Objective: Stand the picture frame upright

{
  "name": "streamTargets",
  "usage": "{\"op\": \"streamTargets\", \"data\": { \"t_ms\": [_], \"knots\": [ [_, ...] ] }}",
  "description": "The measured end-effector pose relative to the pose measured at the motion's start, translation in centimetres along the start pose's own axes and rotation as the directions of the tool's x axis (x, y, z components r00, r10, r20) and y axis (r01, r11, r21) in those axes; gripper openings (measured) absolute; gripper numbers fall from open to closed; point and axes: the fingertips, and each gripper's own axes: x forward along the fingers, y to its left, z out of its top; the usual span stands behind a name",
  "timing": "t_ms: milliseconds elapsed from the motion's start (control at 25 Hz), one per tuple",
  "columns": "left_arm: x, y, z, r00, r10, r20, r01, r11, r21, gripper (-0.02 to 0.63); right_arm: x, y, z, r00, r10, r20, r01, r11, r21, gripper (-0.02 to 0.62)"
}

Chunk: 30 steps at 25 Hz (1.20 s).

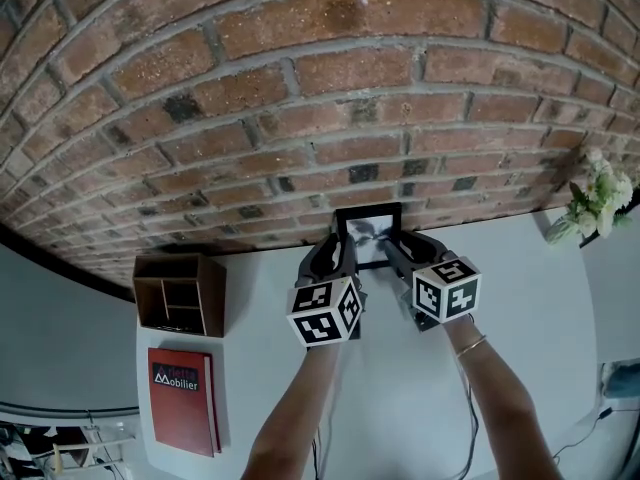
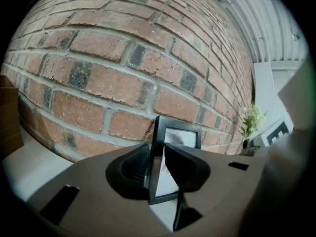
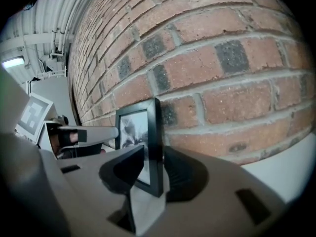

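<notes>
Between the left gripper, jaws loosely parted, and the right gripper, clamped on its edge, the picture frame stands upright, so ease both off gently.

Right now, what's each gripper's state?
Left tongs: astride the picture frame at its left edge; grip cannot be told.
Right tongs: closed on the picture frame's right edge.

Lighting: even, soft, bright; white tabletop pale, shadows faint. Lamp glows at left edge of right gripper view. Fisheye bends the wall in every view; gripper views vignetted black at corners; near fingers soft-focused.
</notes>
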Motion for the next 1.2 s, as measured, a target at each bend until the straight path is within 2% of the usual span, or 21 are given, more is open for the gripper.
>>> {"op": "streamTargets", "data": {
  "t_ms": [560,920,1200],
  "knots": [
    [-2.7,-0.9,0.8,1.0,0.009,-0.019,-0.008,0.998,0.061,0.092,-3.2,1.3,0.9,0.999,-0.013,0.031,0.012,1.0,0.018,0.114],
    [-6.6,-2.5,1.1,0.999,0.014,-0.034,-0.008,0.984,0.177,0.092,-7.8,3.7,1.5,0.999,-0.026,0.028,0.026,1.0,-0.009,0.115],
    [-10.6,-4.4,1.7,1.0,0.019,-0.015,-0.015,0.978,0.209,0.086,-12.6,5.5,2.1,0.997,-0.049,0.059,0.051,0.998,-0.032,0.114]
  ]
}}
